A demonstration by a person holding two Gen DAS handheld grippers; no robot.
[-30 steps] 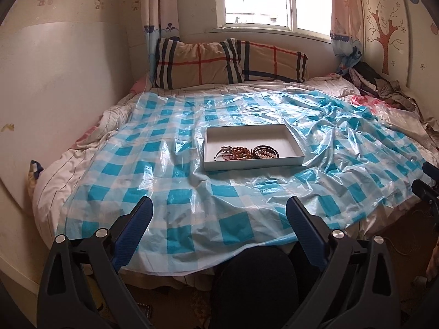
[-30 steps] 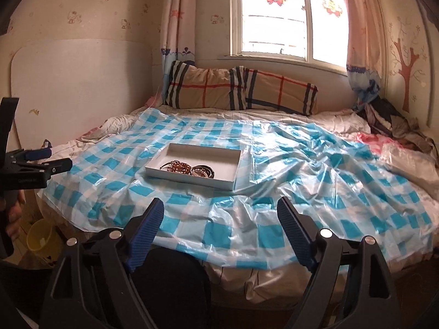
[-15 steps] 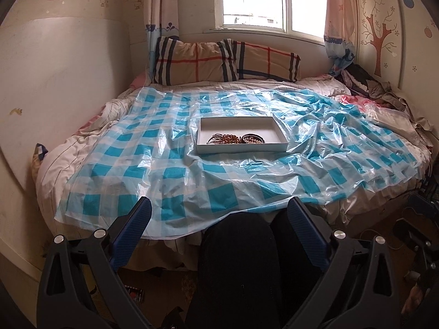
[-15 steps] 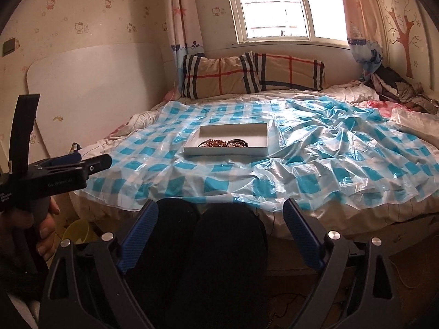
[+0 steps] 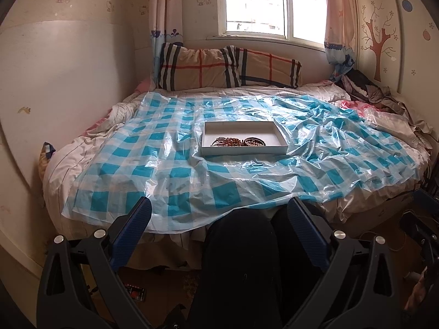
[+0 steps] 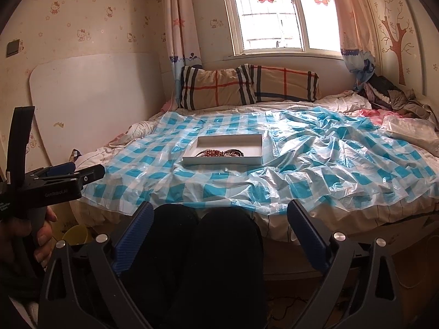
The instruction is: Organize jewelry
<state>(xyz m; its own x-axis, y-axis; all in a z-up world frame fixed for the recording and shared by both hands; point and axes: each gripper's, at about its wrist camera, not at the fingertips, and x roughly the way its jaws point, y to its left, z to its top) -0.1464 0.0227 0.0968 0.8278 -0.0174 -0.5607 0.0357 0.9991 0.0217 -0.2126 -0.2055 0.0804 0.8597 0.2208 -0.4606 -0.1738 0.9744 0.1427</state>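
At the far left of the right wrist view, the left gripper [image 6: 90,171] is seen from the side, held in a hand [image 6: 33,235] beside the bed; in its own view its blue-padded fingers [image 5: 131,227] are spread wide, with nothing between them. A white board [image 6: 93,104] is leaned against the papered wall to the left of the bed, and a yellow bucket [image 6: 75,235] is partly seen on the floor below that corner. The bed is covered by a crinkled plastic sheet [image 5: 170,172] in blue and white checks, over which nothing is held by either gripper. Near the middle of the sheet a shallow white tray [image 5: 244,150] is laid flat, and the jewelry [image 5: 237,142] (beaded strands and dark bangles, too small to be told apart) is gathered against the tray's near wall, well apart from both grippers. Behind the tray, two plaid pillows [image 5: 227,67] are propped under the window [image 6: 274,13]. The person's dark-trousered knees [image 6: 203,246] are seen low in both views, between the fingers of each gripper. The right gripper [image 6: 219,238] is likewise held with its jaws spread wide and empty, short of the bed's near edge. To the right, a heap of clothes [image 5: 367,90] is piled at the far corner of the bed, below a tree decal [image 5: 378,44] on the wall.
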